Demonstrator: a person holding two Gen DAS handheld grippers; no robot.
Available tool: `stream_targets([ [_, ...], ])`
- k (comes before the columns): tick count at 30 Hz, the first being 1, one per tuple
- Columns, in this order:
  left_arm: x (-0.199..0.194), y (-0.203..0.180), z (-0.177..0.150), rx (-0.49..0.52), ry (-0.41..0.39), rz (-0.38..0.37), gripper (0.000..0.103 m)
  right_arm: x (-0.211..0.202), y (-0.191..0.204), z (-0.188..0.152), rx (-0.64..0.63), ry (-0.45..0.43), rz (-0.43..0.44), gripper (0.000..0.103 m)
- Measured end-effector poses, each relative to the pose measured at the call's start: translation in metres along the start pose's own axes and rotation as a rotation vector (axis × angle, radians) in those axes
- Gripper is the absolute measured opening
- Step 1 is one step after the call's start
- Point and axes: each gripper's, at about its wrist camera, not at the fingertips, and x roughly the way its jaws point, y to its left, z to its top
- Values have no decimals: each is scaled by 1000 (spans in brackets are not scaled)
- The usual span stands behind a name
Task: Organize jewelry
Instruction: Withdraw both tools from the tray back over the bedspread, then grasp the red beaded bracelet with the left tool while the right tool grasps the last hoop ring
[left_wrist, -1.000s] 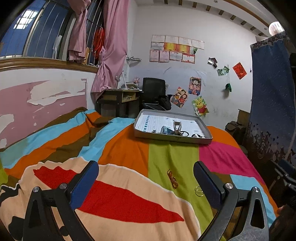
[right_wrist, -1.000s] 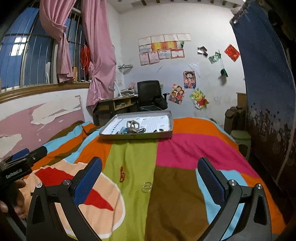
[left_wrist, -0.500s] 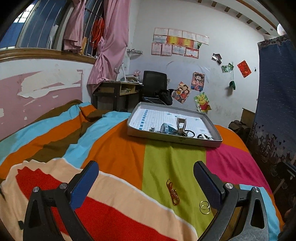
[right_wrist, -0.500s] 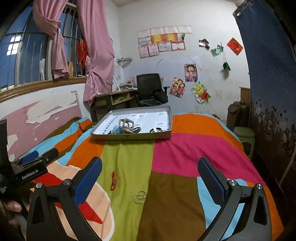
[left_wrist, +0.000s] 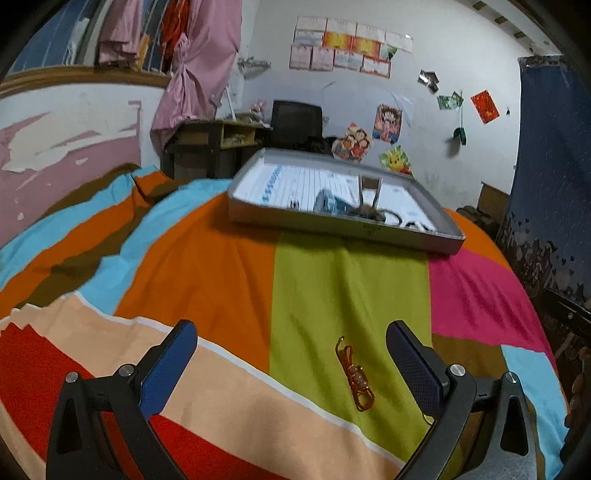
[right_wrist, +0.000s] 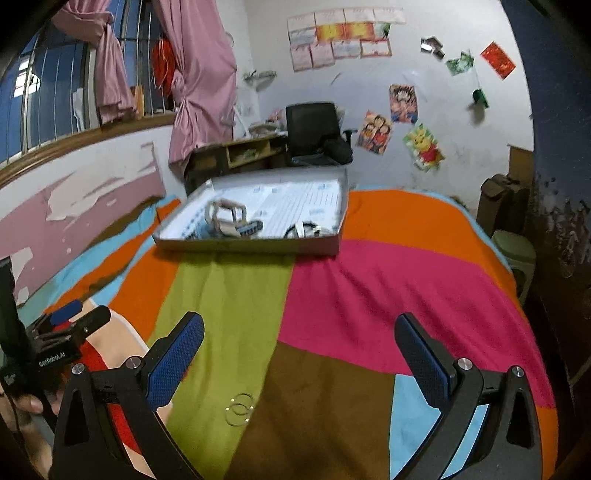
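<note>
An orange beaded chain lies on the green stripe of the bedspread, between my left gripper's open fingers and nearer the right one. A pair of thin gold rings lies on the green-brown border, between my right gripper's open fingers, close to the left one. Neither gripper holds anything. Farther up the bed a shallow grey tray holds a small stand, a blue piece and dark rings. In the right wrist view the left gripper body shows at the left edge, held by a hand.
The colourful striped bedspread covers the whole bed. Beyond the bed stand a desk and a black chair, with posters on the white wall. A green stool and a dark curtain are on the right.
Both grippers have moved forward and dipped toward the bedspread. The chain and the rings now sit closer, between the fingers, and the tray looks larger. Both grippers stay open.
</note>
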Motion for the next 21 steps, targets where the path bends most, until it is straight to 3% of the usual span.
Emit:
stream_targets([
  [9,38,-8,-12,51,121,-22,103,49,0,-17,-3,86,36,102],
  [15,54,-5,-20,74,235,-123,103,72,6,-30,-36,205,78,102],
  [21,61,-16,-27,122,283,-220,78,92,26,-48,-114,331,141,96],
])
